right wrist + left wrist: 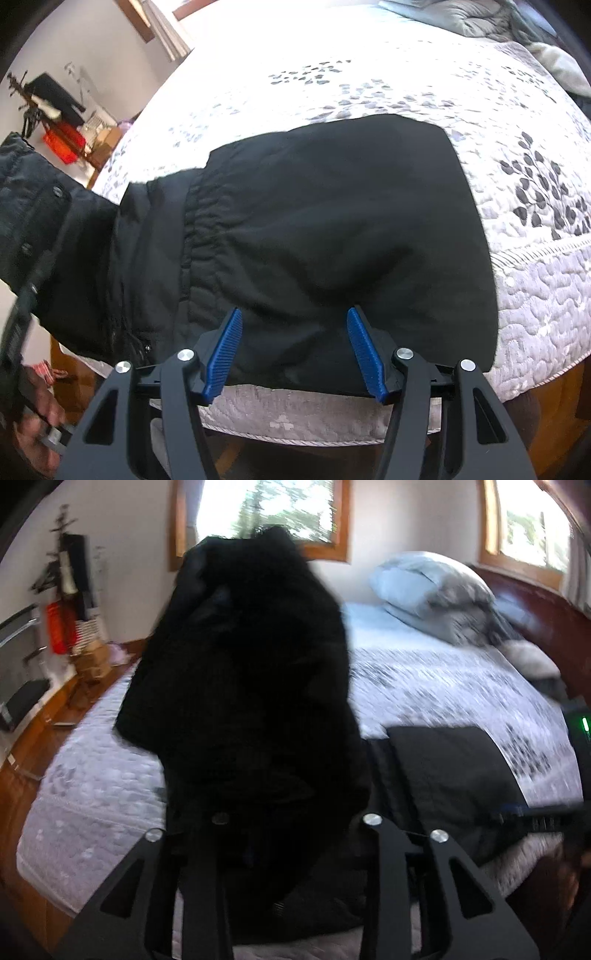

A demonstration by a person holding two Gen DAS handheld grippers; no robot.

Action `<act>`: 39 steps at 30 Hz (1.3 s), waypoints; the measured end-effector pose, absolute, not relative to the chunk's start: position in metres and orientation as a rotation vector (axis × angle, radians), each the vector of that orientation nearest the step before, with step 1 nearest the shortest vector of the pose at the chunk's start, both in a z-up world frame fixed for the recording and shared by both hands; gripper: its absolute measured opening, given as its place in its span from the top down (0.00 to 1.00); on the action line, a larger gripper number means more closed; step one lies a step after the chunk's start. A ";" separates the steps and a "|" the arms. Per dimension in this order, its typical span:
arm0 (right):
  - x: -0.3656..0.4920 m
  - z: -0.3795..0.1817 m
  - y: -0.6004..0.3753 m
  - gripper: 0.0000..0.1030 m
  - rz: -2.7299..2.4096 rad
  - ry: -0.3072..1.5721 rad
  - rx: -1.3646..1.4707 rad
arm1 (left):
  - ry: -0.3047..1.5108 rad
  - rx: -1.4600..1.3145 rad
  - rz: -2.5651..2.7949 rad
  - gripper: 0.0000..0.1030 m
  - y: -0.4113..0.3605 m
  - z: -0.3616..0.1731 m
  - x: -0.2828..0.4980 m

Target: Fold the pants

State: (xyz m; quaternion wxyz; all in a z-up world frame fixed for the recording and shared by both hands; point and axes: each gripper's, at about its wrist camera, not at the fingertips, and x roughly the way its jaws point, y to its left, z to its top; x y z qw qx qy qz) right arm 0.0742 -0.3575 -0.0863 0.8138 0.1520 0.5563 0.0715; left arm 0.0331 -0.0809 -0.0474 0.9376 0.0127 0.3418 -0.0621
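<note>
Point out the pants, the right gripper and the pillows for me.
pants (332, 221): right wrist view, flat folded panel on the bed.
right gripper (295, 350): right wrist view, gap midway between its blue fingertips.
pillows (432, 590): left wrist view, top pillow's face.

I count one pair of black pants (332, 221), one bed (535, 295), two stacked pillows (432, 594), two windows (269, 513), and my two grippers, left (291, 834) and right (293, 354)
</note>
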 end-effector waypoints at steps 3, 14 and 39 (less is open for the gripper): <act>0.073 -0.086 -0.367 0.42 0.157 1.183 0.359 | 0.760 0.081 -0.192 0.63 -0.101 -0.065 0.035; 0.072 -0.086 -0.377 0.38 0.176 1.174 0.411 | 0.928 -0.019 -0.352 0.50 -0.107 -0.093 0.036; 0.132 -0.076 -0.283 0.13 0.241 1.267 0.171 | 1.073 -0.096 0.016 0.22 -0.045 -0.104 0.095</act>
